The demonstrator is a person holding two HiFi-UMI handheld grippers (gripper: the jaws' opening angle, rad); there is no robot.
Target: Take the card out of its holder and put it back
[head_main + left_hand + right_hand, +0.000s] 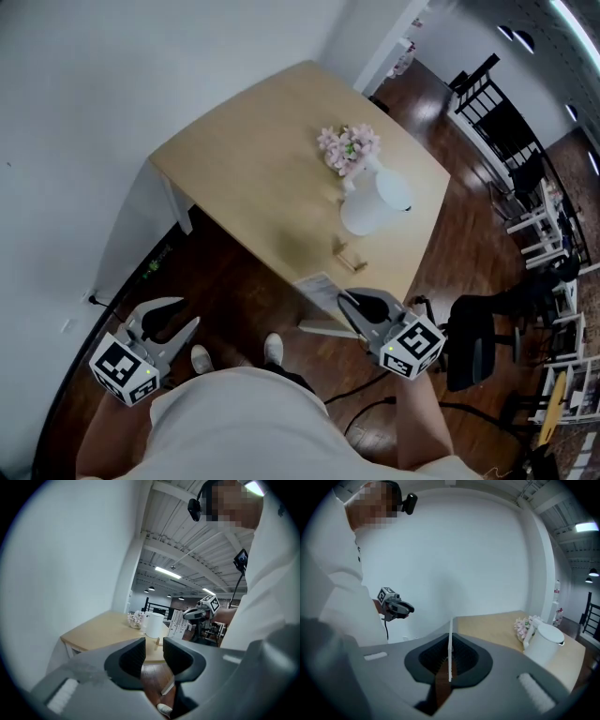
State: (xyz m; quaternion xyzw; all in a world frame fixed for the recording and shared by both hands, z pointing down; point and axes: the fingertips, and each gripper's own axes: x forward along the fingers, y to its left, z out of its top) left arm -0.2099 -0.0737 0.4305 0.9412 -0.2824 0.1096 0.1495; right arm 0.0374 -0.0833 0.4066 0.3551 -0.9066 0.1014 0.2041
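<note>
**Card in hand, holder just ahead**

Our right tool [450, 660] is clamped tight on the card [450, 639], which stands edge-on between its jaws. Our left tool [153, 651] hangs well off to the side with its jaws parted and nothing in them. Just ahead of the right tool, the small wooden holder [349, 253] sits on the table [244, 159]. A white jug [370, 202] and flowers [349, 145] stand beyond it. We judge the return needs the card squared to the slot, its free edge lowered first, and release only once seated.
</note>
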